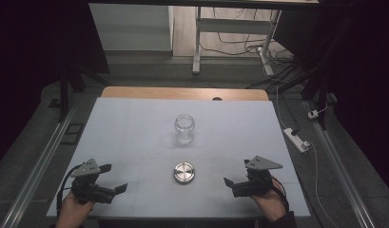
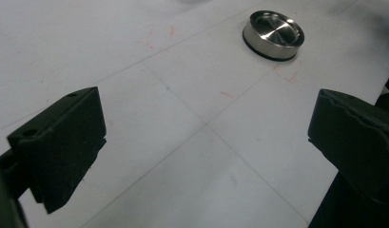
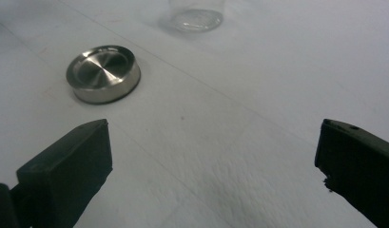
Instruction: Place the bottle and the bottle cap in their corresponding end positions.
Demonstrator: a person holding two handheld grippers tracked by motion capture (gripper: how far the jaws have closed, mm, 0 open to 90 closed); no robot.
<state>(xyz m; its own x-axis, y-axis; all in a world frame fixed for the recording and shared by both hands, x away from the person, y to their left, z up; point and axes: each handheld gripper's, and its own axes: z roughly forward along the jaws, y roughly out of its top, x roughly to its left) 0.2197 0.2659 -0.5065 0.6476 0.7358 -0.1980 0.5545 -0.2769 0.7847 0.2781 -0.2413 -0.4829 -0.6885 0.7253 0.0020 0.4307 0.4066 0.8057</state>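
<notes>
A clear glass jar (image 1: 185, 129) stands upright without a lid at the middle of the white mat (image 1: 135, 133). A round steel lid (image 1: 184, 172) lies flat on the mat in front of it. My left gripper (image 1: 113, 178) rests at the front left of the mat, open and holding nothing. At the front right, my right gripper (image 1: 235, 172) is likewise open and points toward the lid. In the left gripper view the lid (image 2: 274, 34) lies ahead to the upper right of my left gripper (image 2: 206, 128). In the right gripper view the lid (image 3: 103, 72) and the jar's base (image 3: 197, 16) lie beyond my right gripper (image 3: 213, 156).
The mat covers a wooden table whose far edge (image 1: 182, 92) shows. A white power strip (image 1: 296, 139) and cables lie on the floor to the right. A desk frame (image 1: 198, 42) stands behind the table.
</notes>
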